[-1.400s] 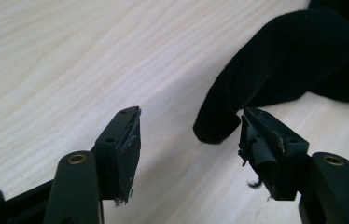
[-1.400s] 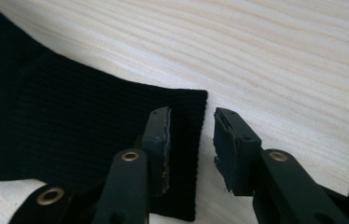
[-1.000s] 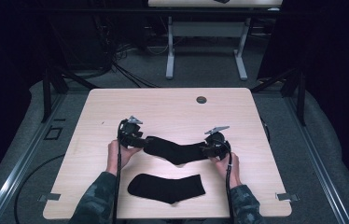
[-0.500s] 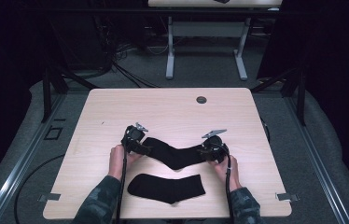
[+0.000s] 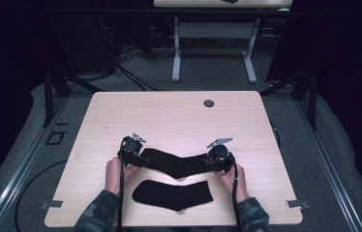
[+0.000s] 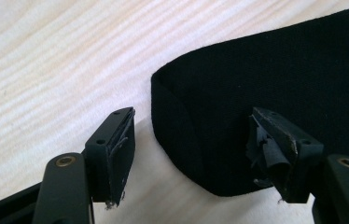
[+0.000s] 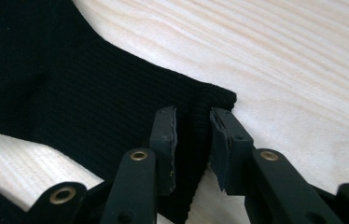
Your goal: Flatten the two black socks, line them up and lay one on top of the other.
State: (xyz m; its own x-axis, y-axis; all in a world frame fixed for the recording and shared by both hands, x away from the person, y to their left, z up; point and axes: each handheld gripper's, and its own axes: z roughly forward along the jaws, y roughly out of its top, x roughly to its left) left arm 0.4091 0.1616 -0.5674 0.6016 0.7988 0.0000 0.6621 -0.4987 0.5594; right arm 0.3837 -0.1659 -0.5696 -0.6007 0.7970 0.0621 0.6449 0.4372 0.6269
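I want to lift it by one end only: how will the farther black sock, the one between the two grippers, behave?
The farther black sock is thin ribbed knit lying flat on the wooden table, so it would probably droop limply and weigh little. The right gripper has a fold of its edge between narrow jaws, so it bunches easily. The left gripper stands open around its rounded end; pushing would likely wrinkle it.

The left gripper (image 6: 191, 158) has its two black jaws spread wide, and they have just been opening. The rounded end of a black sock (image 6: 266, 93) lies flat on the pale wooden table (image 6: 56, 65) between them, reaching one jaw and clear of the other's pad.
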